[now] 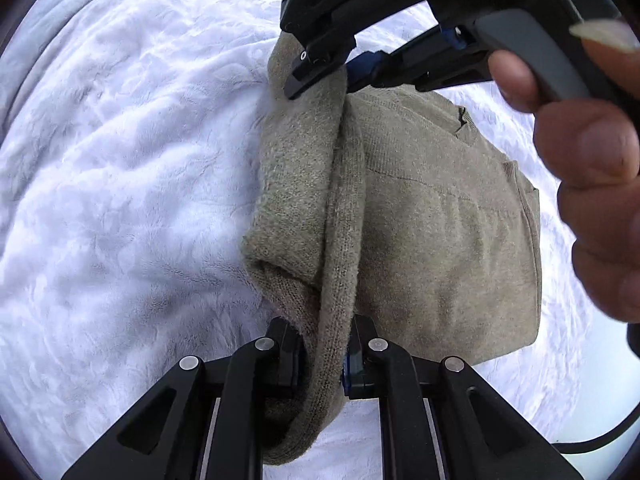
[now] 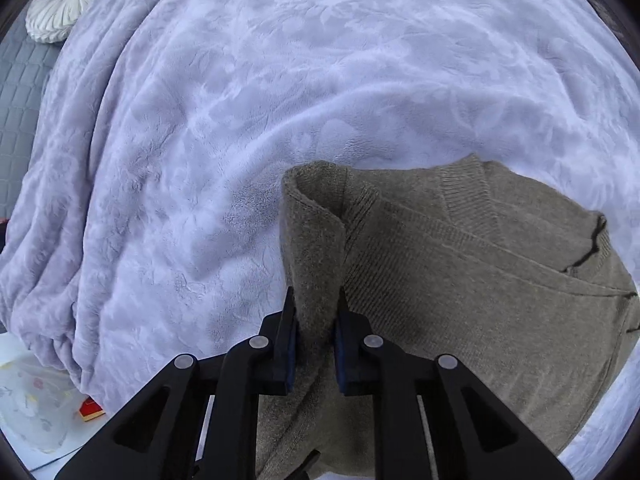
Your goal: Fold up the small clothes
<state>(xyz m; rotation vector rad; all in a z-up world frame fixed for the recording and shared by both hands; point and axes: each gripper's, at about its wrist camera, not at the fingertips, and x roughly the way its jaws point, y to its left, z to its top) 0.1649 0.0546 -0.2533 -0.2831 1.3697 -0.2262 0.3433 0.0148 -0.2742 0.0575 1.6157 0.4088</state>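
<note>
- Nearest the left wrist camera, the left gripper [image 1: 322, 360] had its fingers closed on a raised fold of the taupe knit sweater [image 1: 440, 220].
- Farther along that same fold, the right gripper [image 1: 340, 70] pinched the knit too; a hand [image 1: 592, 168] held its handle.
- In the right wrist view, the right gripper's fingers [image 2: 286, 344] clamped the fold's edge.
- The sweater lay on the pale plush blanket [image 2: 280, 80] covering the bed, its body spread flat beside the lifted fold.
- The knit looked soft, light and limp, likely to sag between grips; holding the edge at two spaced points seemed wise.
- Beyond the sweater, a round white cushion [image 2: 64, 0] sat at the blanket's far edge.
</note>
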